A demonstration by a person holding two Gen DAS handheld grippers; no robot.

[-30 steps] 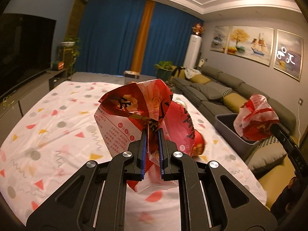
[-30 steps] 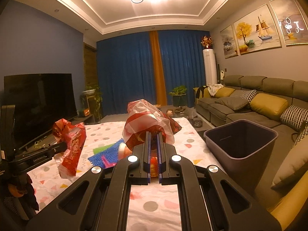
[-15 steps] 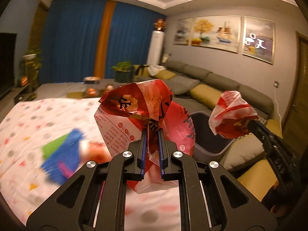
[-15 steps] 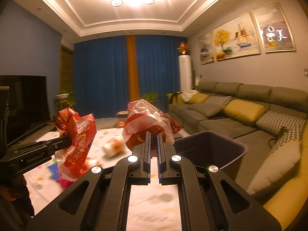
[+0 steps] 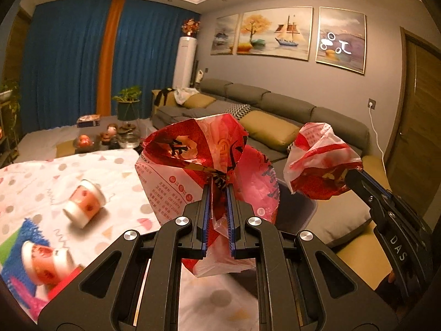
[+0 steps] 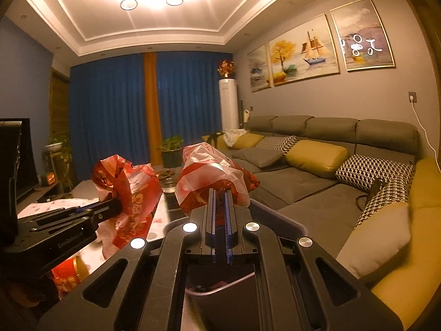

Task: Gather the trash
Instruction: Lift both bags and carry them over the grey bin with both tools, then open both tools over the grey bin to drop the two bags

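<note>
My left gripper [image 5: 217, 189] is shut on a crumpled red snack wrapper [image 5: 190, 154], held up over the table's right edge. To its right, my right gripper [image 5: 352, 173] is shut on a red-and-white plastic bag [image 5: 317, 157]. In the right wrist view the same bag [image 6: 212, 171] sits in my right gripper [image 6: 219, 193], directly above the open dark grey trash bin [image 6: 278, 218]. The left gripper [image 6: 114, 207] with its red wrapper [image 6: 135, 193] hangs just left of the bin. In the left wrist view the bin [image 5: 300, 209] is mostly hidden behind the wrapper.
The table with a dotted white cloth [image 5: 110, 171] carries two tipped red-and-white cups [image 5: 82, 207] [image 5: 44, 262] and a blue brush-like item [image 5: 19, 245]. A grey sofa with cushions [image 6: 317, 157] runs behind and right of the bin. A low tea table [image 5: 110, 138] stands farther back.
Both grippers have swung right, from over the table toward the sofa side, each keeping its trash. The bin has come under the right gripper, and the cups have slid to the left.
</note>
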